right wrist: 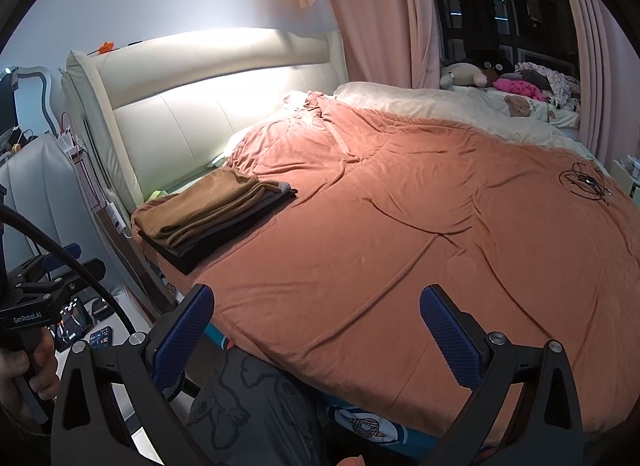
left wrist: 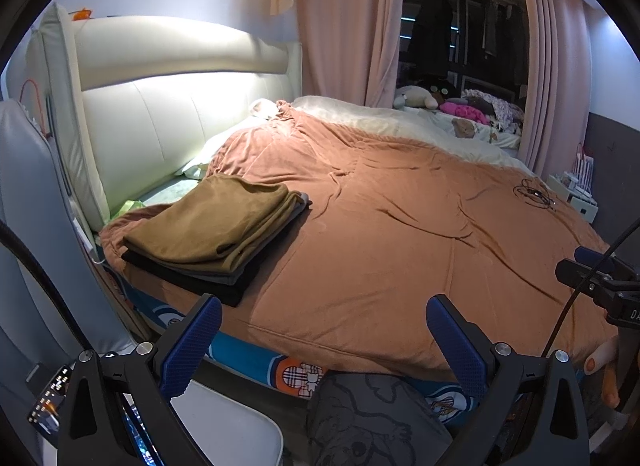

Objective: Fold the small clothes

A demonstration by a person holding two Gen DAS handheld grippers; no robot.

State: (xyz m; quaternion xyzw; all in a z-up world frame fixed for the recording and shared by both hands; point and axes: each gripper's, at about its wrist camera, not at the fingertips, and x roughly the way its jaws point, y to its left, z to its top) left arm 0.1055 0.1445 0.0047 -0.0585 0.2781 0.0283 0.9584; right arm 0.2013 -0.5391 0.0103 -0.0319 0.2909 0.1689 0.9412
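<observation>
A neat stack of folded small clothes, olive-brown on top of grey and black (left wrist: 212,229), is lying at the near left corner of the orange bedspread (left wrist: 400,234). The left gripper (left wrist: 324,330) and right gripper (right wrist: 316,318) are hovering near the bed edge, fingers spread and holding nothing. No unfolded garment is showing, so folding is looking largely finished.

The quilt (left wrist: 380,234) is soft matt cloth, faintly napped and creased. The stack (left wrist: 216,225) of folded clothes is matt knit cloth, the top piece slightly fuzzy. The headboard (left wrist: 160,117) is smooth padded leather-like material with a low sheen. The curtain (left wrist: 344,25) is matt woven cloth. Both grippers, left (left wrist: 324,340) and right (right wrist: 316,330), are matt black plastic with bright metal pins; their jaws carry blue, finely textured pads (left wrist: 456,340).
</observation>
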